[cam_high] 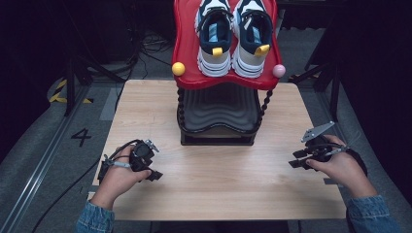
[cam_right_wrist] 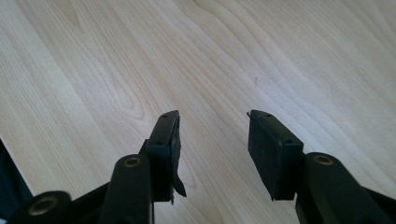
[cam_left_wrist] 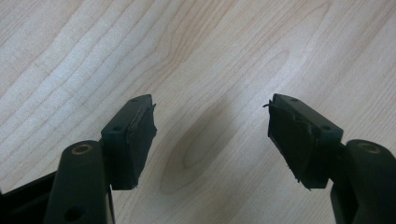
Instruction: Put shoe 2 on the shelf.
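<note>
Two navy-and-white shoes (cam_high: pixel 234 36) stand side by side on the red top shelf (cam_high: pixel 187 73) of a small rack at the table's far middle. My left gripper (cam_high: pixel 154 175) rests low over the wooden table (cam_high: pixel 214 179) at the front left, held in a hand. In the left gripper view my left gripper (cam_left_wrist: pixel 210 135) is open, with bare wood between its pads. My right gripper (cam_high: pixel 295 160) hovers near the table's right edge. The right gripper view shows my right gripper (cam_right_wrist: pixel 212 144) open over bare wood, nothing between its pads.
The rack has a black wavy lower shelf (cam_high: pixel 218 116) and beaded black posts. A yellow ball (cam_high: pixel 178 68) and a pink ball (cam_high: pixel 278 71) cap the red shelf's front corners. Dark floor with cables and stand legs surrounds the table.
</note>
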Motion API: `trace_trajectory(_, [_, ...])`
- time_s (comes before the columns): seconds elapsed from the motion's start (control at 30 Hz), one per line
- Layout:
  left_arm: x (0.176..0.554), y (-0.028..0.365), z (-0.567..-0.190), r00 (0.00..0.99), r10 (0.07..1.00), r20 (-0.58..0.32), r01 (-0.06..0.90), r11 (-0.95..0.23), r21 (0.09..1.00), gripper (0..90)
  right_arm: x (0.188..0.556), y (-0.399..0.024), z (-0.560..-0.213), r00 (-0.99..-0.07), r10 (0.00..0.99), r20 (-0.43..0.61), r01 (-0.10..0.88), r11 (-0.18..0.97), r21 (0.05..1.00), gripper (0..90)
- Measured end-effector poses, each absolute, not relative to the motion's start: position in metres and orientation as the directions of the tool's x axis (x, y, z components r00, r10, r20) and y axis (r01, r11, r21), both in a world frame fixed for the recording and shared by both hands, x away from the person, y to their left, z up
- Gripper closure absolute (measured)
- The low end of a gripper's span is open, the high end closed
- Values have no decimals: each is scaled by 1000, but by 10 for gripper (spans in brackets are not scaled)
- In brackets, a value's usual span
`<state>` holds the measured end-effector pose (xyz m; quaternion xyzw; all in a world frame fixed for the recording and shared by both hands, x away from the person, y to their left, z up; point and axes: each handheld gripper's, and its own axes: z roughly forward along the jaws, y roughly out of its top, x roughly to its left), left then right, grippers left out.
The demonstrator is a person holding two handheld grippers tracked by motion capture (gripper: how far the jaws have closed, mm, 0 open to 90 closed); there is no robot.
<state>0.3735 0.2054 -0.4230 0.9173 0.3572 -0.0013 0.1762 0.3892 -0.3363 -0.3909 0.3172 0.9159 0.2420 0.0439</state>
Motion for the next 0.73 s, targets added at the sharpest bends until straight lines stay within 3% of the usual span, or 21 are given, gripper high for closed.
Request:
trace_trajectory(0.27, [373,208,-419,751,650,-119,642,-674,365,312,384,-343,-411,-788,606,112,562,632,533,517])
trace_trajectory(0.73, [373,215,-415,721,688,-83,650,-629,426,309,388,-350,-433,-765,631,126,594,618,515,467])
